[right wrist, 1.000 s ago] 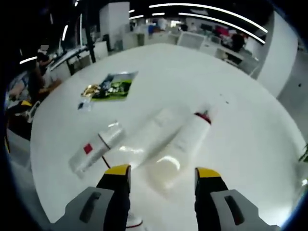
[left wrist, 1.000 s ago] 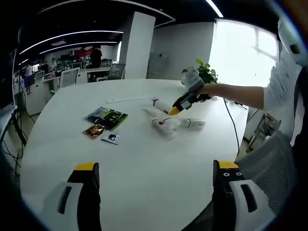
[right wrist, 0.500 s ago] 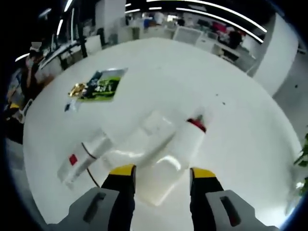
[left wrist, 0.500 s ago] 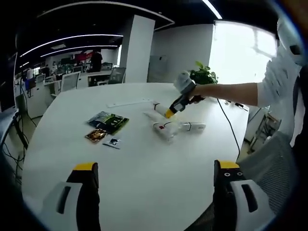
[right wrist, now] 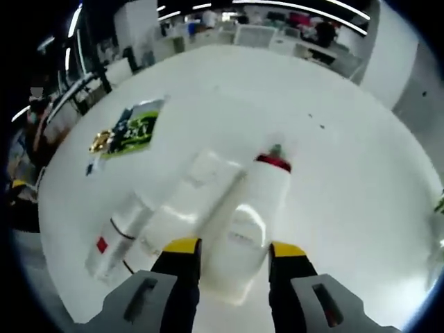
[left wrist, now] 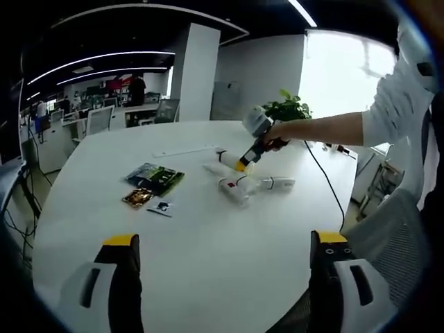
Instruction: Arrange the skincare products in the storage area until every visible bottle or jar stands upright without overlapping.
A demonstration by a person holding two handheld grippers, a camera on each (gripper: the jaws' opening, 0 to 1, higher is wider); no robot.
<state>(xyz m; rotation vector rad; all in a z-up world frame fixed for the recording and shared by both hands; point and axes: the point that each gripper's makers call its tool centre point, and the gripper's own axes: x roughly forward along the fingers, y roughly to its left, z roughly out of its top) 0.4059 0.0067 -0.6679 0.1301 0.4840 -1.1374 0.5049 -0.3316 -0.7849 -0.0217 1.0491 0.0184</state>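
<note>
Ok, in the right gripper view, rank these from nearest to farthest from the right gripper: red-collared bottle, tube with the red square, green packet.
1. Red-collared bottle: lying between the jaws of the right gripper.
2. Tube with the red square: lying off to the left, near the table edge.
3. Green packet: flat on the table, far upper left.

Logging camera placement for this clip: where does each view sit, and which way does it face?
Left gripper view: rides the left gripper, held low at the table's near edge, facing across it; a person's arm holds the right gripper.
Right gripper view: rides the right gripper, looking down; jaws straddle the red-collared bottle.
Shared: the lying bottles and the sachets.
</note>
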